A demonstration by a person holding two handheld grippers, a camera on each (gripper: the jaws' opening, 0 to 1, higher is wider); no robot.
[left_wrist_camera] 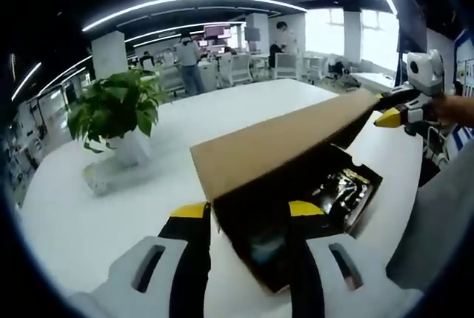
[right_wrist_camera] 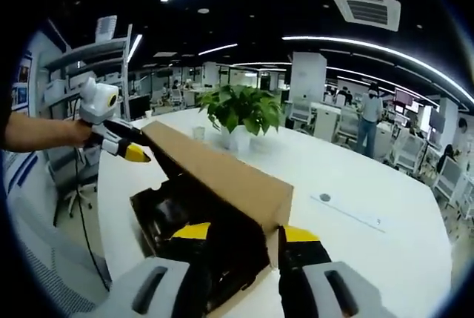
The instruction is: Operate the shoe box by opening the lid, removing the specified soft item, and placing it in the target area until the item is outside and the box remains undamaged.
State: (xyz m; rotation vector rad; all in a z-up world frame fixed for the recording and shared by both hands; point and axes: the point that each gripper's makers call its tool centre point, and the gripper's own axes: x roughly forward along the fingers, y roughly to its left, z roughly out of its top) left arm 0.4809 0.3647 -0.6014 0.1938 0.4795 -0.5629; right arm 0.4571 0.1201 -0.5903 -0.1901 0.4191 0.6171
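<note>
Two grippers are on the shoe box lid at once, so I treat this as a lift that must stay level.

In the left gripper view, my left gripper point(left_wrist_camera: 244, 214) has its yellow-tipped jaws standing apart on either side of the lid's near corner; I cannot tell whether they actually pinch the cardboard. The lid point(left_wrist_camera: 281, 144) is plain brown card, raised at a slant over the box point(left_wrist_camera: 296, 251), which is dark inside and has something glossy and dark lying in it that I cannot make out clearly. At the lid's far end the right gripper point(left_wrist_camera: 392, 114) meets the edge. The box sits on the white table point(left_wrist_camera: 89, 229), and a potted plant point(left_wrist_camera: 115, 110) stands well apart from it.

In the right gripper view, my right gripper point(right_wrist_camera: 241, 233) straddles the near corner of the lid point(right_wrist_camera: 222, 173) with its jaws apart, and again I cannot tell if it grips. The left gripper point(right_wrist_camera: 133, 151) touches the lid's far end, held by a hand point(right_wrist_camera: 78, 134). The box point(right_wrist_camera: 159, 218) lies open below the lid, near the table edge; the plant point(right_wrist_camera: 241, 110) is beyond it.

My judgement: raise both ends together, slowly, without twisting, so the hinge fold does not tear. Then rest the lid back before reaching for the soft item.
</note>
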